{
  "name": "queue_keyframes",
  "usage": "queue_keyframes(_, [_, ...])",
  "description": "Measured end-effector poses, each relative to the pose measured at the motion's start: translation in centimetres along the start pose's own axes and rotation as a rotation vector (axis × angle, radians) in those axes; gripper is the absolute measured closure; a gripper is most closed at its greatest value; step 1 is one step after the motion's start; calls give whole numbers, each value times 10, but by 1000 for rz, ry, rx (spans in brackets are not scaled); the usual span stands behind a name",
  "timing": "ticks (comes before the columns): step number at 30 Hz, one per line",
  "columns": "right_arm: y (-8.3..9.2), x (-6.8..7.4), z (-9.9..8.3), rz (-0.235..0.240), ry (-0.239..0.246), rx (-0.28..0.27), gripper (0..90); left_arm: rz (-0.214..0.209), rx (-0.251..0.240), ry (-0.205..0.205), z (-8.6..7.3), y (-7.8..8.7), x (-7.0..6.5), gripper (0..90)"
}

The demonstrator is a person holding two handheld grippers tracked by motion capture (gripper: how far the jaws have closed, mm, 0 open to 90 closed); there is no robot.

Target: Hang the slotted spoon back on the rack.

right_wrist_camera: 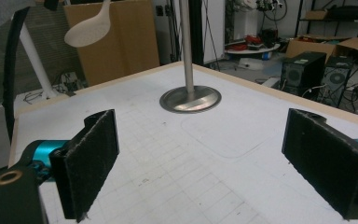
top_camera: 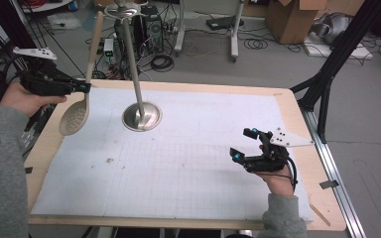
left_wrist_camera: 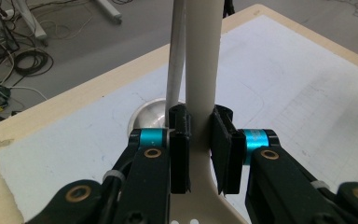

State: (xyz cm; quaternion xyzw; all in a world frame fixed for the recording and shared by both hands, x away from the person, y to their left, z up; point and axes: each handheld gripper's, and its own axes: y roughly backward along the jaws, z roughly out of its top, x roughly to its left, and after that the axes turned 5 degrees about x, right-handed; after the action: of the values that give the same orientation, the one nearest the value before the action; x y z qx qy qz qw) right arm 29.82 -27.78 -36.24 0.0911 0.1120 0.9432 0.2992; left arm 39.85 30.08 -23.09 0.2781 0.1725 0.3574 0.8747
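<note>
A beige slotted spoon (top_camera: 76, 113) hangs in the air over the table's left edge, handle up and perforated bowl down. My left gripper (top_camera: 82, 87) is shut on its handle just above the bowl; in the left gripper view the pads (left_wrist_camera: 179, 151) squeeze the spoon handle (left_wrist_camera: 203, 70) from both sides. A metal stand with a round base (top_camera: 142, 117) and a tall pole (top_camera: 133, 59) rises at the middle back of the table. My right gripper (top_camera: 244, 144) rests at the right side of the table, open, with nothing between its pads (right_wrist_camera: 91, 158).
A white gridded mat (top_camera: 178, 158) covers the wooden table (top_camera: 307, 119). Past the far edge are cables, computer cases and cardboard boxes (top_camera: 292, 17) on the floor. A black frame leg (top_camera: 337, 54) stands at the table's right rear corner.
</note>
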Motion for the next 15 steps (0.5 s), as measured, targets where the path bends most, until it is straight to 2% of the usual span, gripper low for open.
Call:
queue_keyframes(6, [0, 0, 0, 0, 0, -3, 98, 18, 5, 7, 3, -10, -2, 778])
queue_keyframes(15, [1, 0, 0, -1, -2, 1, 98, 23, 16, 18, 6, -23, -5, 777])
